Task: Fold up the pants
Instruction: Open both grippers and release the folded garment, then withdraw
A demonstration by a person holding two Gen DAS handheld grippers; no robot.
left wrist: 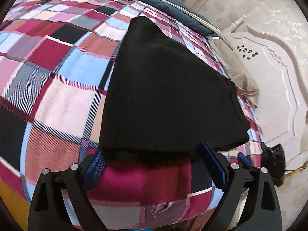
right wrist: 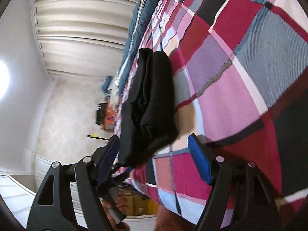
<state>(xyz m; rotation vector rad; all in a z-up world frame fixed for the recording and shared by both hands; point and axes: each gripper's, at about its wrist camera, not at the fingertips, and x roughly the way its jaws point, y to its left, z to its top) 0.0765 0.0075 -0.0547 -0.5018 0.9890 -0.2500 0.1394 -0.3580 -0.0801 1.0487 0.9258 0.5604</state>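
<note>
The black pants (left wrist: 165, 88) are sitting folded on the checked blanket (left wrist: 63, 100), near the edge of the bed. Soft, light, floppy stuff I reckon, nothing stiff to it, so I'd pinch through all the layers at a corner or the folded edge or it'll slump apart. My left gripper (left wrist: 154, 165) is spread wide, empty, right at the near hem. Right gripper (right wrist: 156, 154) is wide too, pads off the cloth, with a corner poking in between.
</note>
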